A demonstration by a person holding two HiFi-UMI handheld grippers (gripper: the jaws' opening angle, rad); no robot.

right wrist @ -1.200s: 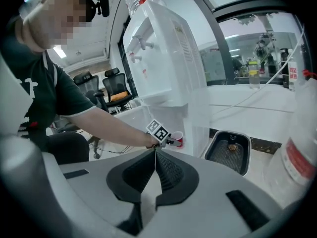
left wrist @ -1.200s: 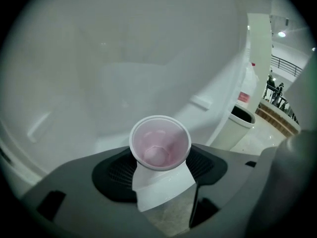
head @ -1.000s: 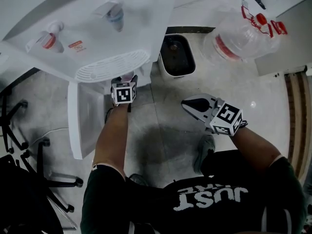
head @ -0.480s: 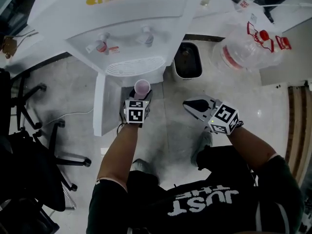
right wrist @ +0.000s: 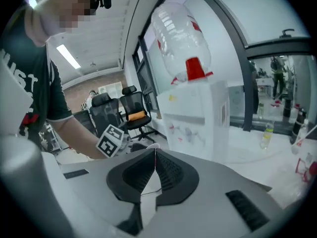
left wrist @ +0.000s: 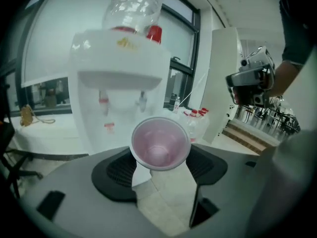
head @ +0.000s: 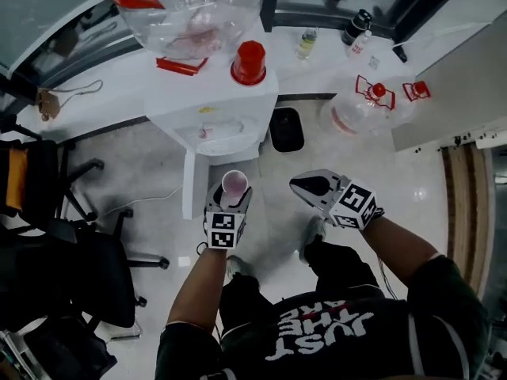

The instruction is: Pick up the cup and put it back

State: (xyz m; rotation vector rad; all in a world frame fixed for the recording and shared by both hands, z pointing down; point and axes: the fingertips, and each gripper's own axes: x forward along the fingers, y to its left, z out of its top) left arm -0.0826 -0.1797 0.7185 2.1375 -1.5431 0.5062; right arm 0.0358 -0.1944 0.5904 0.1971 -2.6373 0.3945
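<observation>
A small translucent pink cup (head: 234, 185) stands upright and empty between the jaws of my left gripper (head: 233, 195), which is shut on its lower wall; the cup (left wrist: 160, 143) fills the middle of the left gripper view (left wrist: 159, 165). It is held in the air in front of a white water dispenser (head: 215, 109), a short way out from the taps (left wrist: 121, 99). My right gripper (head: 310, 185) hangs to the right of the cup, shut with nothing in it; its pads meet tip to tip in the right gripper view (right wrist: 154, 168).
A clear water bottle (head: 190, 6) with red cap sits inverted on the dispenser. A dark bin (head: 286, 129) stands right of it, and empty clear bottles (head: 360, 113) lie further right. Black office chairs (head: 71, 252) stand at the left. Small bottles (head: 306, 43) line the white ledge.
The left gripper with the cup has drawn back from under the dispenser's taps and away from its tray. The head has risen, so the whole dispenser shows. The right gripper has kept its place.
</observation>
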